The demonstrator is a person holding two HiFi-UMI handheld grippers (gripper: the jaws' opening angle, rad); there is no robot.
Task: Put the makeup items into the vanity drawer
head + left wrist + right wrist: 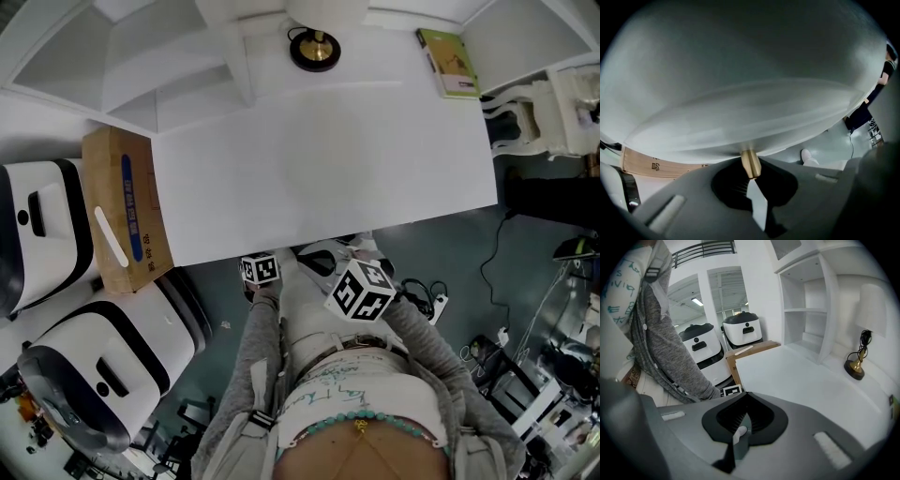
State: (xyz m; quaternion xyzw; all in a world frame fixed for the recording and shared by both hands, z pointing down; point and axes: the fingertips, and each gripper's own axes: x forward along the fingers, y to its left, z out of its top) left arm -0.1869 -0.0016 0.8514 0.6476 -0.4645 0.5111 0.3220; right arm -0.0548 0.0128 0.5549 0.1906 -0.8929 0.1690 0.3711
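Overhead, a person stands at the front edge of a wide white bench (328, 159), holding a gripper in each hand close to the body. The bench top carries a round black and brass lamp base (315, 49) at the back and a green book (448, 62) at the back right corner. A cardboard box (127, 208) stands against the bench's left end, with two white and black machines (42, 230) beside it on the floor.

The left gripper (751, 176) reaches in under the bench's front edge. Its jaws are closed on a small brass knob (751, 164), which sticks out from the pale drawer front (740, 117) that fills most of the left gripper view. The knob's tip sits right where the two jaw ends meet. Whether the drawer is pulled out at all cannot be told.

The right gripper (740, 427) is held just to the right of the left one, over the floor in front of the bench. Its jaws are pressed together and grip nothing that can be made out; a small pale patch shows in the slit between them, too unclear to name. Past those jaws, the right gripper view shows the bare bench top, white shelves (806, 310) behind it, and the person's grey sleeve (661, 348).
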